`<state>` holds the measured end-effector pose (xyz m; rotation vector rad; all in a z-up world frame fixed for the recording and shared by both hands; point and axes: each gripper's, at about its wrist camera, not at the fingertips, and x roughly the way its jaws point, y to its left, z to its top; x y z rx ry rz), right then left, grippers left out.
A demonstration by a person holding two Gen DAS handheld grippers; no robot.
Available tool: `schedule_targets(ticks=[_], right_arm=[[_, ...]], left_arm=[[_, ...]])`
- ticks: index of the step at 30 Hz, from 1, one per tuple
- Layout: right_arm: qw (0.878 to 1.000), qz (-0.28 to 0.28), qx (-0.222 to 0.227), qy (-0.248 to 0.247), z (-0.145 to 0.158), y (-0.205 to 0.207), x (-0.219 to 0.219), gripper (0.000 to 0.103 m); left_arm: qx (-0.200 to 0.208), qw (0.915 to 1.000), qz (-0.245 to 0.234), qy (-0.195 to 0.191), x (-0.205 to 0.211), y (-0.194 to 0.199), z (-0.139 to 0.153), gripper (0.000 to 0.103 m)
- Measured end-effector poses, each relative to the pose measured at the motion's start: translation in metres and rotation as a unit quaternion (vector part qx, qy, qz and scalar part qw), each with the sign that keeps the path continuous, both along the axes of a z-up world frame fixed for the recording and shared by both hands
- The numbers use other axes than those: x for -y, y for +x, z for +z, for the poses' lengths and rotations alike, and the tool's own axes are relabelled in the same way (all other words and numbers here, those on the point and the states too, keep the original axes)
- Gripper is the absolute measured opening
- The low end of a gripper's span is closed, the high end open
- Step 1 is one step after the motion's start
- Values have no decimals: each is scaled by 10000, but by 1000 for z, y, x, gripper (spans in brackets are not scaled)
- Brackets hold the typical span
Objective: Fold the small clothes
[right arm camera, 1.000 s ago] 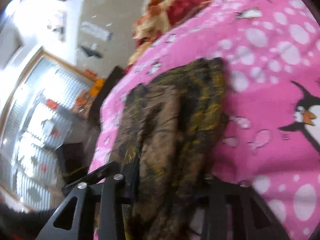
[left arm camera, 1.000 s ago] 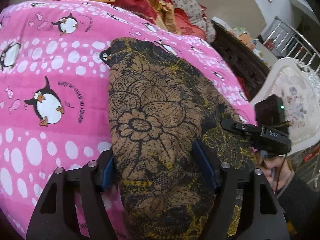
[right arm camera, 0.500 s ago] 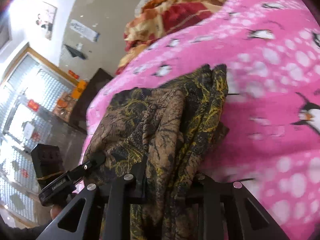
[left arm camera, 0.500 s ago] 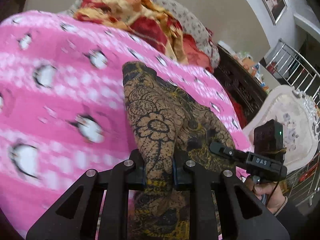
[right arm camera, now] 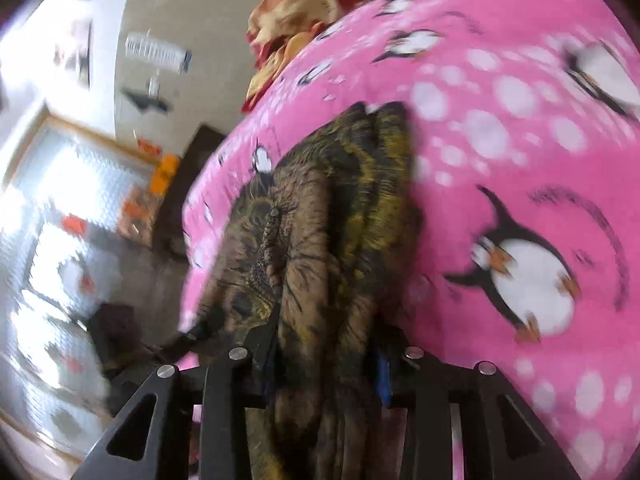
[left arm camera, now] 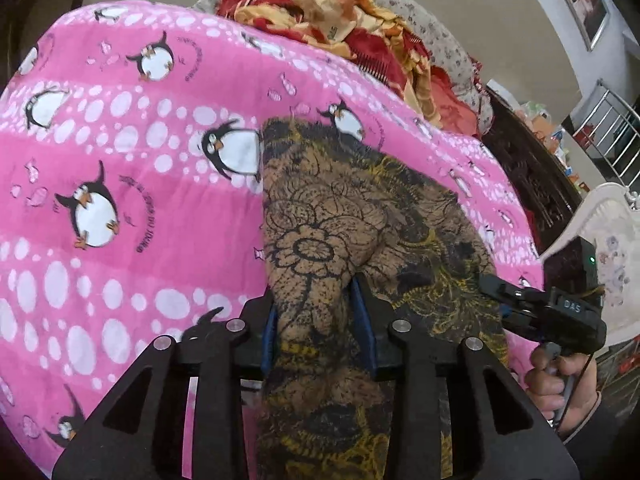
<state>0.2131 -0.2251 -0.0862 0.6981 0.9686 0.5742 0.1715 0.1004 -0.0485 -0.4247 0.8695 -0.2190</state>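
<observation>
At the bottom of the left wrist view, the left gripper [left arm camera: 318, 322] has its fingers [left arm camera: 362, 320] partly apart, their blue pads lying against a bunched fold of the brown flowered garment [left arm camera: 320, 216]; its jaws have just been opening, with the cloth between them, gripped on both sides. In the right wrist view, which is blurred, the right gripper [right arm camera: 326, 354] likewise has its fingers [right arm camera: 382, 372] partly apart around several gathered layers of the same garment [right arm camera: 320, 240], and its jaws have also just been opening; the cloth fills the gap and the pads press it. In the left wrist view the garment runs from the fingers up to the middle of the frame, lying on the pink penguin blanket [left arm camera: 120, 160]. At the right edge, a hand [left arm camera: 556, 380] holds the right gripper. Beyond the blanket, at the top of the frame, lies a crumpled red and yellow cloth [left arm camera: 340, 8].
</observation>
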Motion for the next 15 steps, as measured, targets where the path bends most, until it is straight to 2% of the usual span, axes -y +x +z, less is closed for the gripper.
schedule_targets(ticks=[3, 4, 6, 7, 8, 10, 12, 14, 15], right_arm=[[9990, -160, 271, -302, 22, -22, 15, 37], [9963, -153, 510, -678, 38, -31, 15, 37], [9851, 34, 1031, -1373, 65, -44, -2, 37], [9746, 278, 1394, -1733, 81, -52, -24, 37], [9683, 434, 1580, -1885, 86, -55, -39, 37], [9446, 685, 2003, -2507, 94, -65, -85, 37], [9304, 622, 1987, -3016, 84, -60, -123, 37], [9358, 526, 1621, -3087, 61, -45, -135, 37], [9347, 460, 1482, -3197, 51, -38, -135, 37]], left_arm=[[330, 9992, 146, 158, -11, -12, 19, 32], [537, 9980, 254, 197, -14, -15, 29, 32], [868, 9953, 391, 168, -13, -13, 47, 32], [947, 9946, 402, 144, -10, -9, 51, 32], [962, 9944, 402, 154, -5, -1, 52, 32], [826, 9952, 425, 307, 5, 21, 47, 32], [696, 9947, 620, 446, 9, 36, 42, 32], [528, 9946, 751, 482, 13, 51, 33, 32], [443, 9949, 767, 474, 14, 56, 28, 32]])
